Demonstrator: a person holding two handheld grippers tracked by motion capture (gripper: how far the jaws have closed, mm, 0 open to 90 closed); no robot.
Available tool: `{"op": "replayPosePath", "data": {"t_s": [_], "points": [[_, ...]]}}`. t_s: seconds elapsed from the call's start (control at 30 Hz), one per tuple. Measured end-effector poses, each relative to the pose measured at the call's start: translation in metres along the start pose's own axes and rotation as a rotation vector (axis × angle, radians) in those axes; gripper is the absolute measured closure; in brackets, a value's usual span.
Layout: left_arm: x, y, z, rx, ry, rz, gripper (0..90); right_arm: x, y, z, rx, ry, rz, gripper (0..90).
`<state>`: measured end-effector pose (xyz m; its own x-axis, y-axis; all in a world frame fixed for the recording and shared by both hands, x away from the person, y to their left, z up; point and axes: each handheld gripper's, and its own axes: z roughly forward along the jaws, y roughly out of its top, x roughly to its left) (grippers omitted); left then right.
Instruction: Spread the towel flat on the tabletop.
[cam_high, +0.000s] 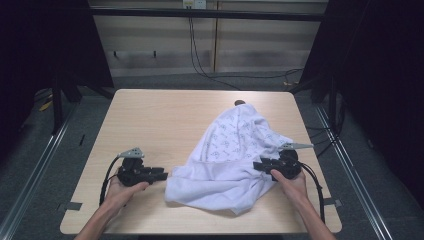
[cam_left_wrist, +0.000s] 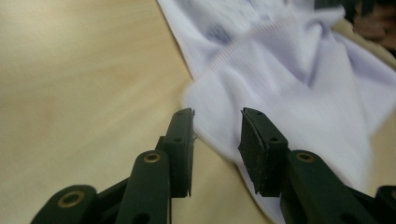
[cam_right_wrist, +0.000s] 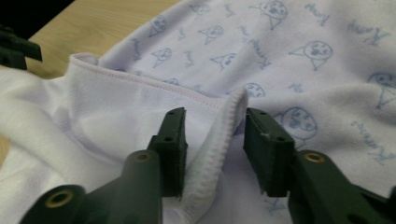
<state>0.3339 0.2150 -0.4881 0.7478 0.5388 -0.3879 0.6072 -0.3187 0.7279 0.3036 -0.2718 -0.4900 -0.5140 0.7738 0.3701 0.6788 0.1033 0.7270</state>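
A white garment (cam_high: 227, 167) printed with small blue figures lies crumpled on the right half of the wooden table (cam_high: 150, 115), its plain inside turned out near the front. My left gripper (cam_high: 162, 175) rests at the cloth's left edge, open; in the left gripper view (cam_left_wrist: 217, 121) the white edge (cam_left_wrist: 299, 79) lies just past the fingertips and is not pinched. My right gripper (cam_high: 257, 165) sits at the garment's right side, open. In the right gripper view (cam_right_wrist: 212, 123) a raised fold of hem (cam_right_wrist: 219, 135) stands between the jaws and leans on the left one, with a gap on the right.
A small dark object (cam_high: 240, 103) peeks out behind the garment's far tip. Bare wood covers the table's left half and far side. Cables (cam_high: 200, 65) run along the floor beyond the table, and dark curtains hang at both sides.
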Motion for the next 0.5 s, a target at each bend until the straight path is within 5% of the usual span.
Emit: {"op": "replayPosePath", "data": {"t_s": [0.07, 0.13, 0.23, 0.37, 0.5], "points": [[0.007, 0.007, 0.005, -0.034, 0.000, -0.023, 63.9, 0.000, 0.001, 0.001, -0.005, -0.005, -0.004, 74.6], [0.010, 0.012, 0.012, -0.009, -0.002, -0.025, 62.6, 0.000, 0.001, 0.001, -0.001, 0.003, -0.012, 81.8], [0.013, 0.012, 0.023, 0.002, 0.007, -0.031, 60.4, 0.000, 0.001, 0.000, 0.012, 0.017, -0.014, 83.7], [0.016, 0.011, 0.032, 0.079, 0.014, -0.004, 57.4, 0.001, 0.000, 0.000, 0.016, 0.027, -0.019, 84.2], [0.018, 0.016, 0.039, 0.072, -0.002, -0.001, 60.5, 0.001, 0.001, 0.001, 0.029, 0.042, -0.014, 84.3]]}}
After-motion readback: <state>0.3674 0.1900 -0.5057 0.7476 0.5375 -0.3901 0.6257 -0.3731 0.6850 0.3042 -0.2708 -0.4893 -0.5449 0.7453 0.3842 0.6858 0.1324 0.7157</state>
